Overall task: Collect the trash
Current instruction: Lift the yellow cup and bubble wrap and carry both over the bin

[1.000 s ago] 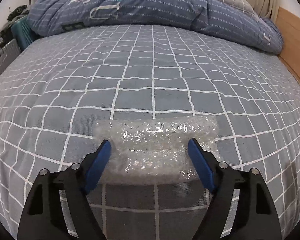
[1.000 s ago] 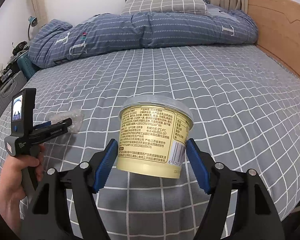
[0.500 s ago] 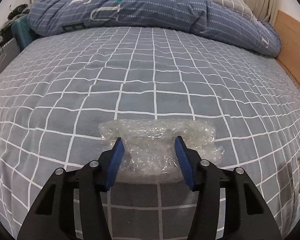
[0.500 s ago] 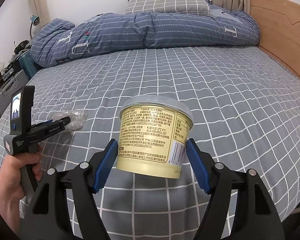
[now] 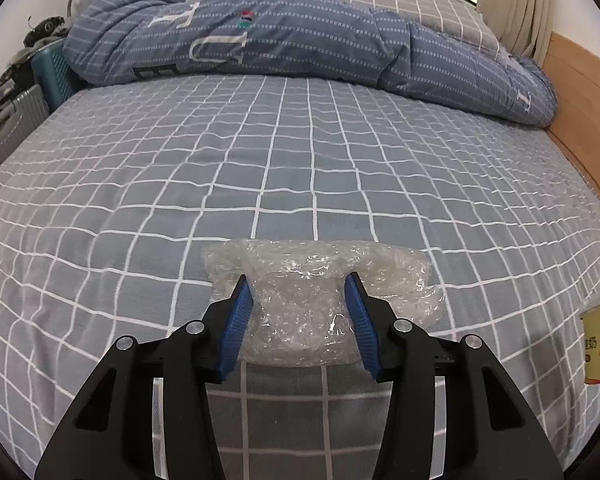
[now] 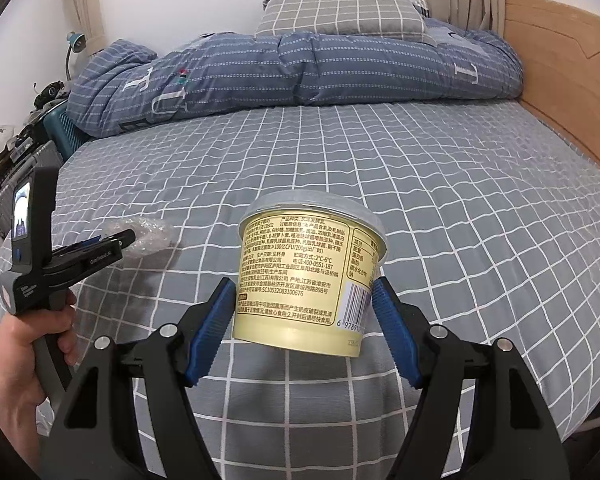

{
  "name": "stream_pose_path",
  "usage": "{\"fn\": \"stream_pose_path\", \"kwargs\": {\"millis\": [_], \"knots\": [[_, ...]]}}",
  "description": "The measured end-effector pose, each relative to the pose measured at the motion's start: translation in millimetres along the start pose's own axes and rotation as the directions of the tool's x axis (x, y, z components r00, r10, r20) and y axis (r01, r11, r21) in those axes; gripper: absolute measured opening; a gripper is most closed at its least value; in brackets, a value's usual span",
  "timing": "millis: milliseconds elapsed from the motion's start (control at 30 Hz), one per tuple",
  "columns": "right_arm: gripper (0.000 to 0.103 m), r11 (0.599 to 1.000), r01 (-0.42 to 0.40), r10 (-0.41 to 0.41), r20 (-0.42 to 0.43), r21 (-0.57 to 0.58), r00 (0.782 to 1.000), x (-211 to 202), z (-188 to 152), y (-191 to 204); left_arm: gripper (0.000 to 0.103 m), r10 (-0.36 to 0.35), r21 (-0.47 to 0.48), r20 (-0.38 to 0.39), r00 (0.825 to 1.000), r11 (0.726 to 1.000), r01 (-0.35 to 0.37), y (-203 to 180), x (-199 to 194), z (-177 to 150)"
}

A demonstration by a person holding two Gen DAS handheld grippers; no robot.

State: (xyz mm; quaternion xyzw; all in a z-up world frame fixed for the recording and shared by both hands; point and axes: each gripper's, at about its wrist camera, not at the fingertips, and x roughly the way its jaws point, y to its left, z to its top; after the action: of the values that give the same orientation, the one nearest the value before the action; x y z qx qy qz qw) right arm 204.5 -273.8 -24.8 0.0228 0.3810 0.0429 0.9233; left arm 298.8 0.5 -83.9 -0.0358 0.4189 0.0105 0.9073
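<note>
Risk first: the left hand-held gripper (image 5: pixel 298 286) has the bubble wrap (image 5: pixel 316 280) pinched only through its middle, and the jaws have just been closing onto it. The wad is soft and slick (air cells give under load), so it could creep out between the blue pads (image 5: pixel 236 320) on a fast swing. Both ends flare loose past the jaws, and the right-hand flap looks likeliest to snag on the bed (image 5: pixel 300 160) sheet or catch something on the way to a bin. No bin shows in either view, so I can't judge the carry path.

Right hand-held gripper (image 6: pixel 304 292) is closed on the yogurt tub (image 6: pixel 304 276), pads on the lower sidewall, tub upright and clear of the sheet. The wall tapers toward the base, so a slackening grip would probably let it slide down and out. Can't tell whether anything is left inside; if so, tilting could spill onto the bedding.

Pose: both grippers point forward and down over the near edge of the bed. In the right view the person's left hand (image 6: pixel 24 352) is wrapped round the pistol handle, gripper nose angled toward the bed's middle, wrap at its tip just over the sheet. The two are well apart, left one off to the side.
</note>
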Motion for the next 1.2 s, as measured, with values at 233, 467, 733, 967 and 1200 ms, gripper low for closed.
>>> {"fn": "stream_pose_path", "kwargs": {"millis": [233, 467, 733, 967, 1200], "knots": [[0.067, 1.000, -0.005, 0.005, 0.024, -0.018, 1.000, -16, 5, 14, 0.047, -0.025, 0.018, 0.012, 1.000, 1.000, 0.025, -5, -29, -4], [0.067, 0.999, -0.010, 0.012, 0.049, -0.046, 0.999, -33, 8, 31, 0.047, -0.052, 0.021, 0.018, 0.998, 0.998, 0.052, -8, -61, -16], [0.067, 0.997, -0.019, 0.023, 0.063, -0.069, 0.998, -43, -1, 48, 0.047, -0.060, 0.026, 0.033, 0.998, 0.998, 0.059, -4, -97, -34], [0.067, 0.995, -0.033, 0.039, 0.076, -0.090, 0.996, -57, -12, 66, 0.047, -0.059, 0.026, 0.025, 0.998, 0.998, 0.058, 3, -114, -49], [0.067, 0.995, -0.041, 0.048, 0.076, -0.087, 0.996, -67, -23, 72, 0.047, -0.059, 0.032, 0.023, 0.998, 0.998, 0.058, 3, -129, -63]]}}
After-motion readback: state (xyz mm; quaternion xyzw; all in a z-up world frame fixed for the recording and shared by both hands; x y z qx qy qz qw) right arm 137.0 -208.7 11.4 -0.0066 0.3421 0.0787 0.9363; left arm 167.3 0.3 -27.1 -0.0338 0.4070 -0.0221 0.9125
